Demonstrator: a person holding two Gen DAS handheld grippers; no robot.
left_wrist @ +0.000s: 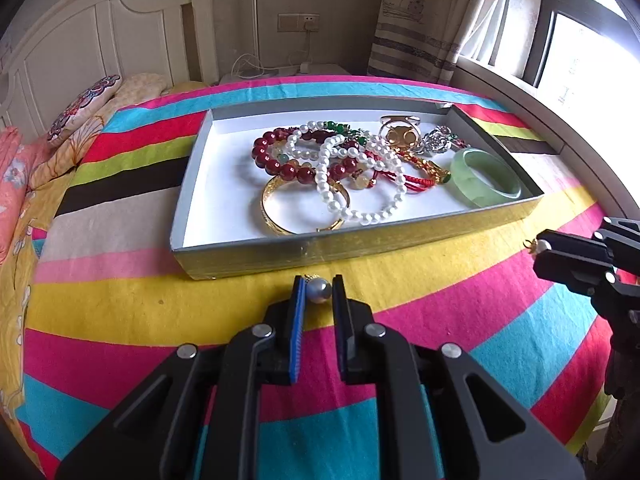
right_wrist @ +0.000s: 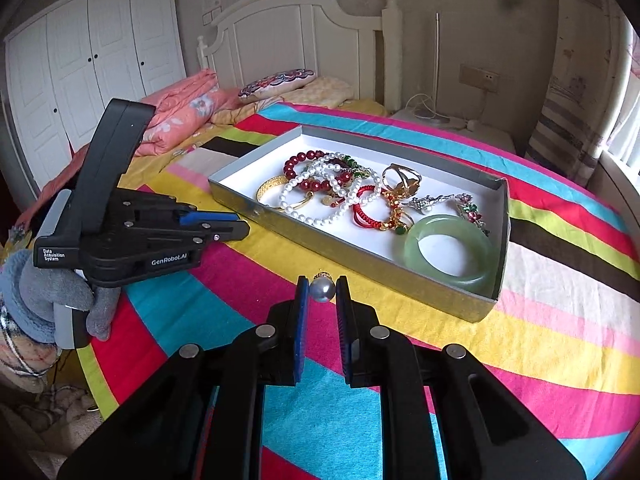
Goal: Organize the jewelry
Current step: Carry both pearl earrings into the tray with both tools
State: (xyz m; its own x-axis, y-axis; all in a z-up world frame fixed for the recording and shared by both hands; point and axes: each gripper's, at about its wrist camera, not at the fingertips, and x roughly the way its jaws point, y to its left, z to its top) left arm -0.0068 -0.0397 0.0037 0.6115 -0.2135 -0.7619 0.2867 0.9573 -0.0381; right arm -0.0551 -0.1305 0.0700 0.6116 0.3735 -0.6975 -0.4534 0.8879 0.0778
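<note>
The striped spread [left_wrist: 160,300] between me and the tray [left_wrist: 320,246] lies bare, so both my grippers can pass over it freely. The tray's near wall stands just ahead of my left gripper [left_wrist: 319,290] and my right gripper [right_wrist: 322,290]. Inside, the left part of the floor is open; the jewelry heap [left_wrist: 340,160] fills the middle and the jade bangle [right_wrist: 450,250] blocks the right corner. Pillows [right_wrist: 188,112] crowd the far left.
</note>
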